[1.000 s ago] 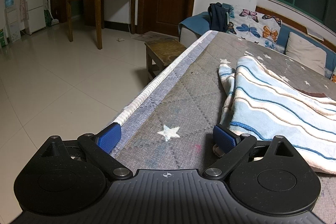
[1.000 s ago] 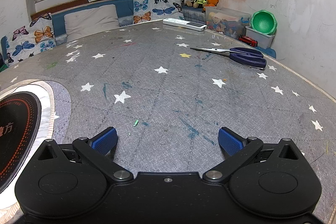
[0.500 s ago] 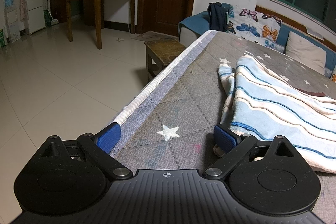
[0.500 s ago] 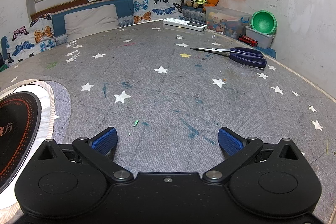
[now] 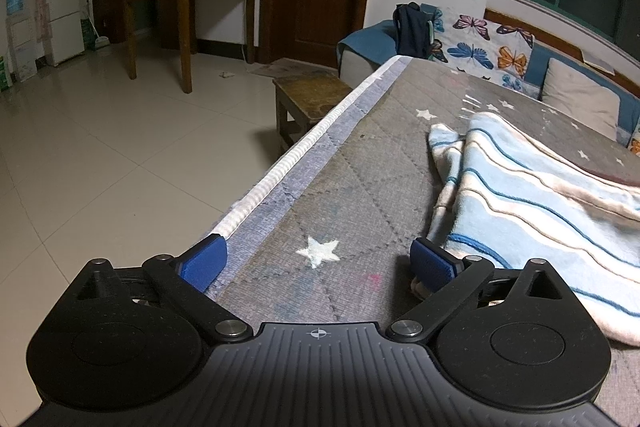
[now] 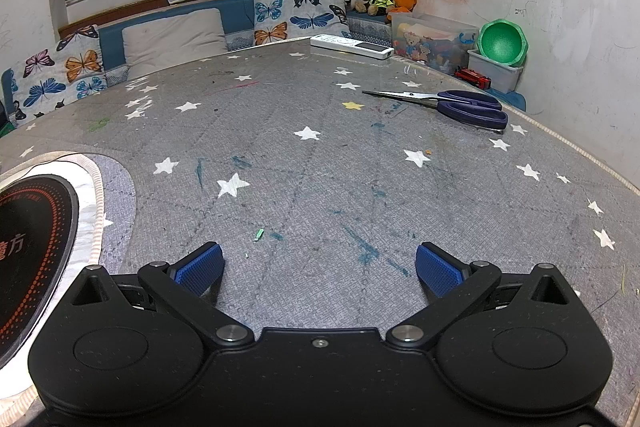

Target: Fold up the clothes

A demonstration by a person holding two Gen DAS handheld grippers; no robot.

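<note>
On the grey, star-printed quilted mat point(image 5: 360, 187), toward its left edge, lies the one garment in sight: a fluffy pale-blue and cream piece with thin dark-blue stripes point(image 5: 532, 211). It sits in a loose heap, one end rumpled and partly doubled over. No squared edges, no flat stack. Which kind of garment cannot be told; its far side runs out of view.

Left gripper point(image 5: 318, 259): jaws spread wide, nothing between them but bare mat and a white star. Its right blue pad point(image 5: 430, 263) sits just beside the garment's near hem, possibly touching; contact cannot be confirmed. The left pad hangs at the mat's white piped border.

Right gripper point(image 6: 318, 269): jaws likewise wide apart, empty, low over bare mat. No clothing appears in the right wrist view at all. At its left, a round black disc with orange markings and a pale rim point(image 6: 28, 247). Farther off, dark-blue-handled scissors point(image 6: 460, 105) and a white remote control point(image 6: 352, 46), well apart from the grippers.

Judgement on progress: the fold looks not yet begun, or at most barely started. Nothing is gripped. Left to do: catch a hem or corner, spread the piece flat, then fold it over. The left gripper appears better placed to take hold; the right would need to come across to the garment.
</note>
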